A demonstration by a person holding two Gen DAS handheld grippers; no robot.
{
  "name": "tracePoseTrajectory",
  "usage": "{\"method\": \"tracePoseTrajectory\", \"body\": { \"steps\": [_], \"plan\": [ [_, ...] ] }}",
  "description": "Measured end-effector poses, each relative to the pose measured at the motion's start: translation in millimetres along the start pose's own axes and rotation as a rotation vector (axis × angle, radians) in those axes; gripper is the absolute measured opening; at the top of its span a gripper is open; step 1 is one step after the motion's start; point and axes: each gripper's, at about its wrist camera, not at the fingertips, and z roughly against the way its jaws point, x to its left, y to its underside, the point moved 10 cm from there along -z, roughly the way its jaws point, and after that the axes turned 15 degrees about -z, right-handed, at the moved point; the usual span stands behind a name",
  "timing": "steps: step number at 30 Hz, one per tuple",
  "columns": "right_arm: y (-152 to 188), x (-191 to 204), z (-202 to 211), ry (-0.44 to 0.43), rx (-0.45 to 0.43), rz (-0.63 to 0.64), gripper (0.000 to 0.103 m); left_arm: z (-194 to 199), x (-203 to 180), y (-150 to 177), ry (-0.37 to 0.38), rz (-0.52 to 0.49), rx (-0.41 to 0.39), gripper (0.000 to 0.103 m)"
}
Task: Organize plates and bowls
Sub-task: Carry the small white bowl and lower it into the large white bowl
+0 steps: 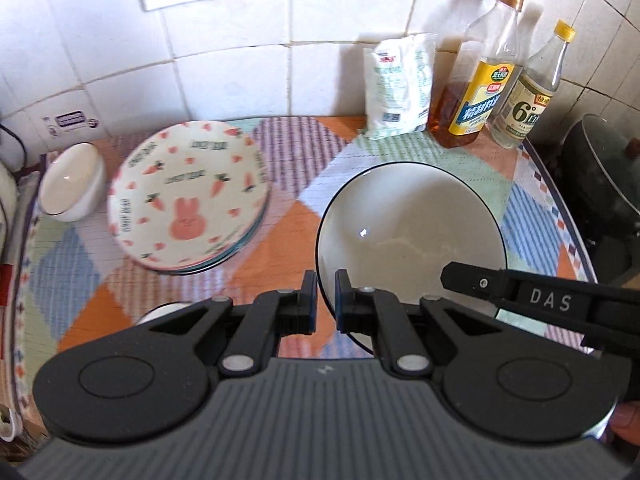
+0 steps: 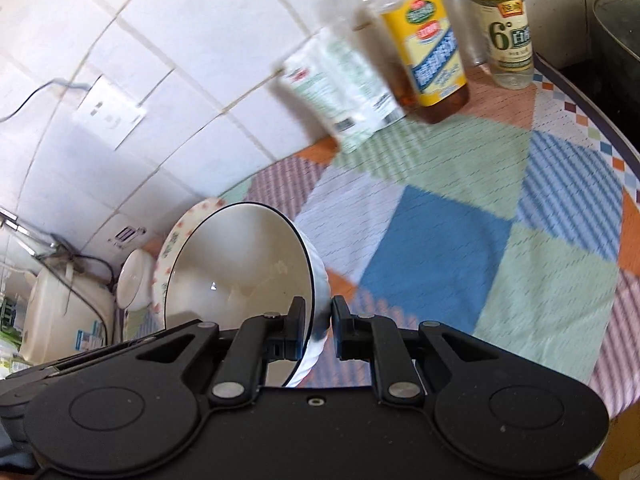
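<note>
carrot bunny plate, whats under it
The carrot bunny plate sits on top of a stack: teal-edged plate rims peek out below on the patchwork mat. How many, and their patterns, is covered.

"DAS" stands on the right gripper's arm [image 1: 550, 303]; "6°" on the clear bottle's label [image 1: 524, 110].

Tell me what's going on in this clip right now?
A person is tidying dishes on a patterned tablecloth. Both grippers grip the same large white bowl with a dark rim: the left hand-held gripper pinches its near-left rim, and the right hand-held gripper clamps the opposite rim. In the right wrist view the bowl looks tilted. A stack of carrot-and-bunny plates and a small white bowl sit to the left, with bottles by the wall.
</note>
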Motion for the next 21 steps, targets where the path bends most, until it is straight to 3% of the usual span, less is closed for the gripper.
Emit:
{"method": "tracePoseTrajectory", "body": {
  "steps": [11, 21],
  "plan": [
    [79.8, 41.3, 4.5, -0.029, 0.026, -0.024, 0.018, 45.5, 54.0, 60.0, -0.005, -0.015, -0.011, 0.007],
    [136.6, 60.6, -6.1, -0.024, 0.005, -0.062, 0.018, 57.1, 85.0, 100.3, 0.016, -0.051, -0.009, 0.008]
  ]
}}
